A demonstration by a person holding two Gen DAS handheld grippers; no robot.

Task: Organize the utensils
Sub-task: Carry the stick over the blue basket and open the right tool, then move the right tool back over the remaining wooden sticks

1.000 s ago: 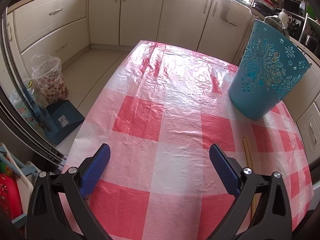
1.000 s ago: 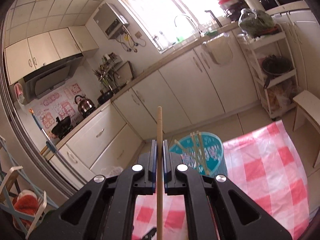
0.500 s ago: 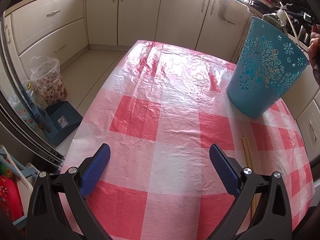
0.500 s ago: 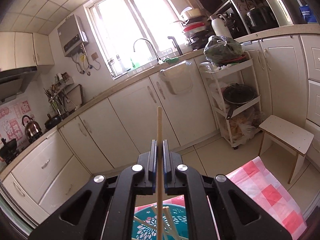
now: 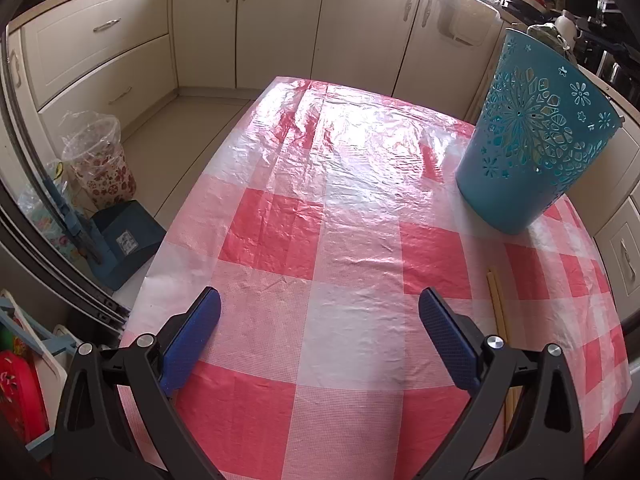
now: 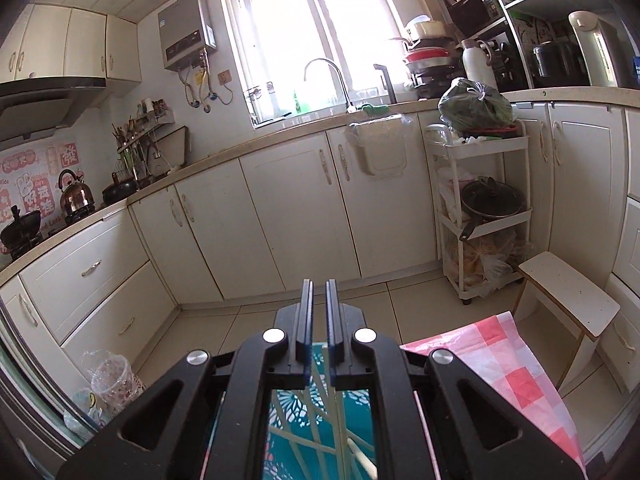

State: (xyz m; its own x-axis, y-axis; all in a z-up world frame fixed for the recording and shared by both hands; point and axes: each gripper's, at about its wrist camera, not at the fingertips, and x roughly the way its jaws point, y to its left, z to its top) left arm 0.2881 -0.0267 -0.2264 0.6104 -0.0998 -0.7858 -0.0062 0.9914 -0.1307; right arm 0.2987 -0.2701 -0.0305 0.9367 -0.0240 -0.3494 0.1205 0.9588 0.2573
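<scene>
My left gripper (image 5: 320, 300) is open and hovers over the red-and-white checked tablecloth (image 5: 320, 216) with nothing between its blue pads. Two pale wooden chopsticks (image 5: 496, 304) lie on the cloth just right of its right finger. A teal cut-out basket (image 5: 532, 152) stands at the far right of the table. In the right wrist view, my right gripper (image 6: 319, 284) hangs directly over that basket (image 6: 288, 420). Its jaws stand shut to a narrow slit with nothing in it. Pale chopsticks (image 6: 340, 432) lean inside the basket below it.
Cream kitchen cabinets (image 5: 280, 20) surround the table on the far side. A bagged waste bin (image 5: 100, 160) and a blue dustpan (image 5: 124, 240) sit on the floor at left. A white stool (image 6: 568, 292) and a wire trolley (image 6: 480, 208) stand near the table's corner (image 6: 500, 360).
The chopstick held upright between the right gripper's jaws is gone from them. The right gripper has swung over the basket and tipped down. The left gripper has stayed put.
</scene>
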